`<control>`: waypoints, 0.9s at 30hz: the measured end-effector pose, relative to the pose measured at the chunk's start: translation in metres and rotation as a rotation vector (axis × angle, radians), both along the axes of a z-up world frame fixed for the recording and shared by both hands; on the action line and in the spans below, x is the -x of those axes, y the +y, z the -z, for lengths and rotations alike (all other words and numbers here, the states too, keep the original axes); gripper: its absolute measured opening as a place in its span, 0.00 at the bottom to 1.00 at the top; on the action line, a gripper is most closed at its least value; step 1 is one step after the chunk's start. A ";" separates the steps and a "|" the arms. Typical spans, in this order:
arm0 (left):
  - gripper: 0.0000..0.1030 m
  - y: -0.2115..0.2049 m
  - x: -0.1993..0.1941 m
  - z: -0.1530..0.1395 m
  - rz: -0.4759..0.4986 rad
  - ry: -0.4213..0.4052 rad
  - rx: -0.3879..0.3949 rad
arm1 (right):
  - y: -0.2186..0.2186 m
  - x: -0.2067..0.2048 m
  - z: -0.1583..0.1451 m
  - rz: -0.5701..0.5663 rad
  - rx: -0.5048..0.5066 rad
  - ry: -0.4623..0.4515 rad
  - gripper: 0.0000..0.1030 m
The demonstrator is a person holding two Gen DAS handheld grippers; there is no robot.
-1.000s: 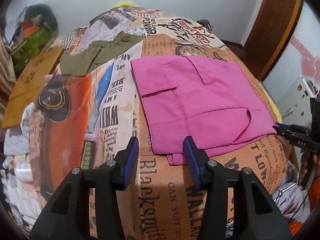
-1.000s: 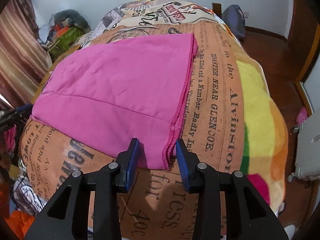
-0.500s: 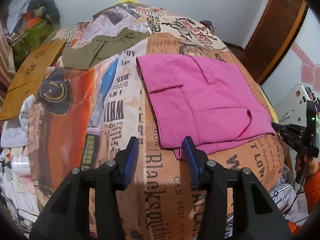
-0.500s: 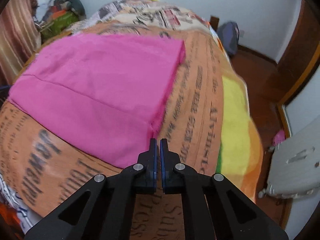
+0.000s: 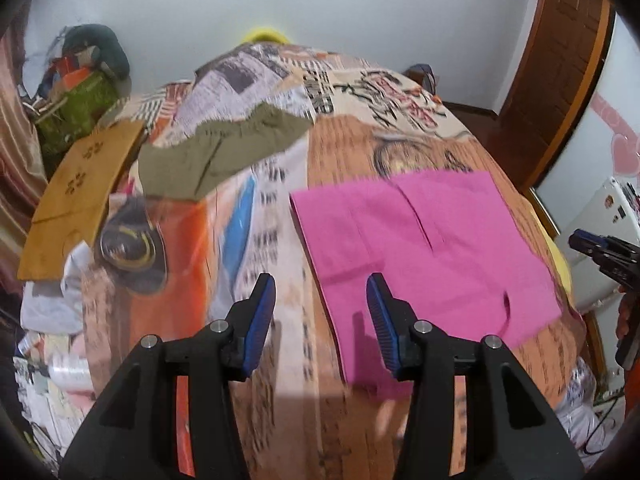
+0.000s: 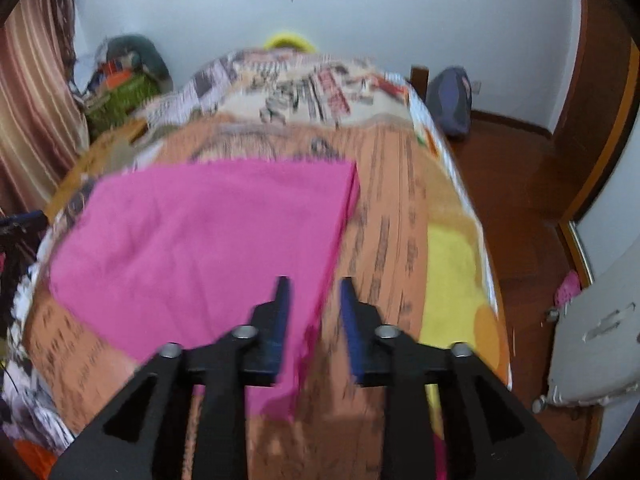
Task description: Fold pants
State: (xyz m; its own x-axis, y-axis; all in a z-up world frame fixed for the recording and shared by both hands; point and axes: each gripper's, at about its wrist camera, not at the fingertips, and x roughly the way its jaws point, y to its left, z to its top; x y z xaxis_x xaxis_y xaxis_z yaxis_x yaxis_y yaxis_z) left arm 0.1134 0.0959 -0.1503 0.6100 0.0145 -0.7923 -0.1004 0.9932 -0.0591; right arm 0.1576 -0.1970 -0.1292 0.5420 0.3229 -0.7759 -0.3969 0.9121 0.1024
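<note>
Folded pink pants [image 5: 420, 248] lie flat on the printed bedspread [image 5: 360, 144]; the right wrist view shows the pink pants [image 6: 208, 232] as a smooth rectangle. My left gripper [image 5: 320, 300] hangs open above the pants' near left edge, with nothing between its fingers. My right gripper [image 6: 314, 312] hovers over the pants' near right corner; its jaws are opening and the cloth lies below them, not pinched. The right gripper [image 5: 600, 252] also shows at the right edge of the left wrist view, beyond the pants' right side.
Olive-green pants [image 5: 224, 152] lie crumpled further back on the bed. A brown cardboard sheet [image 5: 76, 196] sits at the left edge. A pile of bags [image 5: 80, 80] fills the back left corner. White furniture [image 6: 592, 336] and wooden floor [image 6: 520, 184] lie to the right.
Both grippers have lifted and drawn back from the pink pants. The right gripper went from open to fully shut half a second ago and now stands apart again, empty.
</note>
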 end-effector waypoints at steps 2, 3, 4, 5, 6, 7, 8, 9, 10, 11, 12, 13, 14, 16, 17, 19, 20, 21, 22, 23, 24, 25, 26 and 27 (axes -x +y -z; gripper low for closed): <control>0.46 0.003 -0.013 -0.003 -0.003 -0.015 -0.011 | 0.006 -0.009 -0.006 0.007 -0.015 -0.036 0.37; 0.46 0.005 -0.020 -0.004 -0.003 -0.019 -0.014 | 0.009 -0.014 -0.008 0.006 -0.020 -0.047 0.37; 0.46 0.007 -0.029 -0.004 -0.002 -0.023 -0.016 | 0.013 -0.019 -0.009 0.004 -0.021 -0.052 0.37; 0.46 0.009 -0.036 -0.003 -0.004 -0.023 -0.019 | 0.015 -0.022 -0.008 0.002 -0.022 -0.056 0.37; 0.46 0.010 -0.044 -0.003 -0.005 -0.021 -0.023 | 0.018 -0.028 -0.007 0.000 -0.021 -0.057 0.37; 0.46 0.013 -0.053 -0.001 -0.005 -0.017 -0.028 | 0.022 -0.033 -0.005 -0.003 -0.022 -0.054 0.37; 0.46 0.014 -0.059 0.000 -0.004 -0.013 -0.029 | 0.024 -0.038 -0.004 -0.007 -0.026 -0.050 0.37; 0.46 0.016 -0.066 0.002 -0.002 -0.008 -0.027 | 0.029 -0.045 -0.001 -0.017 -0.031 -0.041 0.37; 0.46 0.018 -0.075 0.006 0.004 0.001 -0.023 | 0.032 -0.047 0.000 -0.024 -0.029 -0.038 0.37; 0.46 0.019 -0.080 0.008 0.006 0.007 -0.023 | 0.037 -0.052 0.003 -0.032 -0.024 -0.038 0.37; 0.46 0.020 -0.086 0.011 0.009 0.014 -0.023 | 0.040 -0.056 0.006 -0.041 -0.019 -0.038 0.37; 0.46 0.022 -0.092 0.015 0.010 0.021 -0.025 | 0.042 -0.057 0.007 -0.048 -0.014 -0.038 0.37; 0.46 0.024 -0.099 0.019 0.007 0.029 -0.028 | 0.044 -0.060 0.009 -0.054 -0.009 -0.038 0.37; 0.46 0.027 -0.110 0.027 0.005 0.046 -0.024 | 0.048 -0.068 0.014 -0.063 -0.001 -0.037 0.37; 0.46 0.030 -0.115 0.032 0.005 0.059 -0.014 | 0.050 -0.074 0.018 -0.064 0.004 -0.035 0.37; 0.46 0.033 -0.123 0.041 0.006 0.081 0.000 | 0.050 -0.084 0.024 -0.063 0.011 -0.030 0.37; 0.46 0.035 -0.126 0.046 0.007 0.091 0.005 | 0.049 -0.089 0.027 -0.060 0.015 -0.029 0.37; 0.46 0.035 -0.128 0.050 0.007 0.101 0.013 | 0.048 -0.095 0.031 -0.054 0.019 -0.025 0.37; 0.46 0.036 -0.130 0.055 0.011 0.112 0.026 | 0.047 -0.101 0.034 -0.047 0.023 -0.020 0.37; 0.46 0.037 -0.132 0.059 0.014 0.120 0.033 | 0.045 -0.106 0.037 -0.042 0.023 -0.014 0.37; 0.46 0.037 -0.133 0.062 0.014 0.127 0.039 | 0.043 -0.113 0.041 -0.034 0.024 -0.005 0.37; 0.46 0.037 -0.134 0.067 0.014 0.134 0.049 | 0.042 -0.116 0.043 -0.030 0.025 0.001 0.37; 0.46 0.037 -0.133 0.069 0.013 0.137 0.057 | 0.040 -0.121 0.046 -0.025 0.026 0.007 0.37; 0.46 0.038 -0.133 0.072 0.011 0.141 0.068 | 0.038 -0.124 0.049 -0.020 0.026 0.014 0.37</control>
State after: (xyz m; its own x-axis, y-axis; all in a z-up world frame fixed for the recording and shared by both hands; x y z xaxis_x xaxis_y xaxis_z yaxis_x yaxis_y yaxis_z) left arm 0.2461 0.1339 -0.2224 0.4924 -0.0483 -0.8690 -0.1014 0.9885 -0.1124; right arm 0.2821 -0.1588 -0.1778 0.5248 0.3136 -0.7913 -0.4139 0.9064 0.0847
